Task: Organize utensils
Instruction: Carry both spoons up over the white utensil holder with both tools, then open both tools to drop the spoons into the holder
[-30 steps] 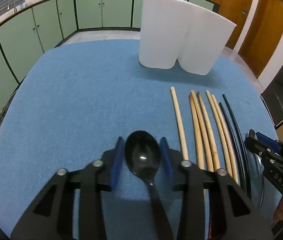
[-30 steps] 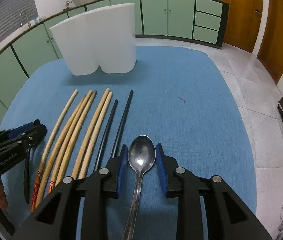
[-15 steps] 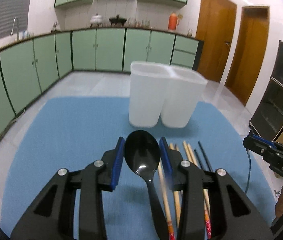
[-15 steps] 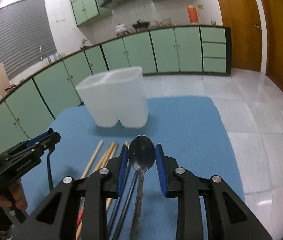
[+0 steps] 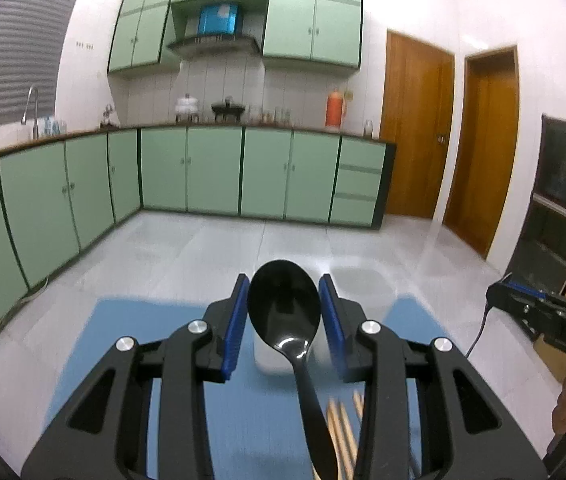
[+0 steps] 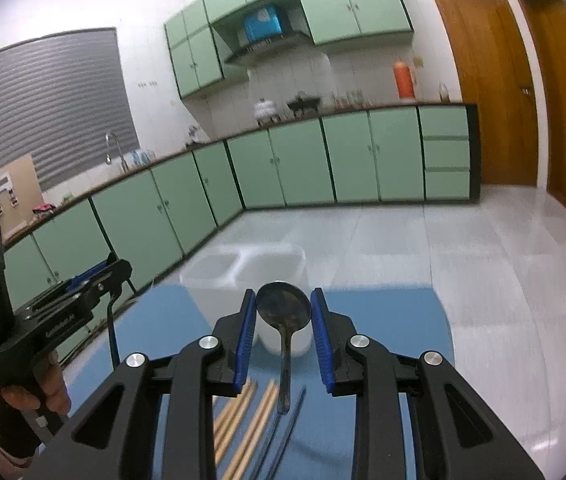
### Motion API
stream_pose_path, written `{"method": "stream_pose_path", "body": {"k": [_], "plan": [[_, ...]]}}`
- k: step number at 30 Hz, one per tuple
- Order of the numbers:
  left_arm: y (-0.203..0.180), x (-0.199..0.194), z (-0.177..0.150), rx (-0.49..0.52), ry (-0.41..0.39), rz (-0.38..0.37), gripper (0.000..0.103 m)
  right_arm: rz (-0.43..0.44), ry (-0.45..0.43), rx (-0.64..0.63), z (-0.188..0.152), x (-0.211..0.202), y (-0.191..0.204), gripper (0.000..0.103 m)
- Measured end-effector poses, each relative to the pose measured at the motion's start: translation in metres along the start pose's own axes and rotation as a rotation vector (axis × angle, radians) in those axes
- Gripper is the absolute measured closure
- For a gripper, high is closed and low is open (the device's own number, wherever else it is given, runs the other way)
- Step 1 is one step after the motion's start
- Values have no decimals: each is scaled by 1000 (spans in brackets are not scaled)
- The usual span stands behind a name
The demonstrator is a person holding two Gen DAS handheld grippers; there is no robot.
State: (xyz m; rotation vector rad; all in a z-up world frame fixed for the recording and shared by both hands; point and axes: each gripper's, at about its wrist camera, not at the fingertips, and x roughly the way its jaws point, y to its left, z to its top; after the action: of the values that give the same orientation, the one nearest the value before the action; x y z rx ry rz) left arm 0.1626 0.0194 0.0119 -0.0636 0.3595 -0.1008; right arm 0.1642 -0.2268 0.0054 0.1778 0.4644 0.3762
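Note:
My left gripper [image 5: 284, 316] is shut on a black spoon [image 5: 283, 308], bowl forward, held up in the air over the blue table [image 5: 131, 332]. My right gripper [image 6: 283, 330] is shut on a metal spoon [image 6: 283, 312], also lifted. A white two-compartment holder [image 6: 243, 268] stands on the table ahead; in the left wrist view the holder [image 5: 359, 284] is partly hidden behind the spoon. Wooden chopsticks [image 6: 243, 412] and black chopsticks [image 6: 287, 420] lie on the table below; the wooden chopsticks [image 5: 343, 428] also show in the left wrist view.
The other hand-held gripper shows at the right edge of the left wrist view [image 5: 551, 324] and at the left of the right wrist view [image 6: 55, 320]. Green kitchen cabinets [image 5: 211, 172], a tiled floor [image 5: 283, 240] and wooden doors [image 5: 415, 128] lie beyond the table.
Both grippers have risen and tilted up with their spoons, so the table and holder have dropped low in view and the kitchen wall now fills the frames.

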Motion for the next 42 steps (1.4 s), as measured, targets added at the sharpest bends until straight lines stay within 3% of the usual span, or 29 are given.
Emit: {"method": "stream_pose_path", "body": {"k": [7,14,20,26,27,29,33,38,39,42], "plan": [[-16,27,54,17,-113,-15,69,37,-100,-18,63,15,4,76],[-30,77,68,40,-152,9,69,38,-105,-28,95,57,9,76],[-26,116,52,46,-113,56,69,16,-38,-11,85,95,5,76],[-16,132,34,49,-51,50,68,29,46,-18,65,119,5,76],[-13,130,32,48,-49,49,66,34,57,-18,61,121,6,75],[-9,125,31,53,-49,44,53,36,67,-21,53,120,6,75],[3,100,28,49,-51,44,49,15,61,-10,40,106,2,64],[18,61,17,20,-14,61,22,-42,36,17,17,72,-7,37],[19,54,12,15,3,64,19,-53,30,26,11,64,-9,29],[19,30,-9,4,49,46,13,-87,34,46,-13,38,-12,19]]}}
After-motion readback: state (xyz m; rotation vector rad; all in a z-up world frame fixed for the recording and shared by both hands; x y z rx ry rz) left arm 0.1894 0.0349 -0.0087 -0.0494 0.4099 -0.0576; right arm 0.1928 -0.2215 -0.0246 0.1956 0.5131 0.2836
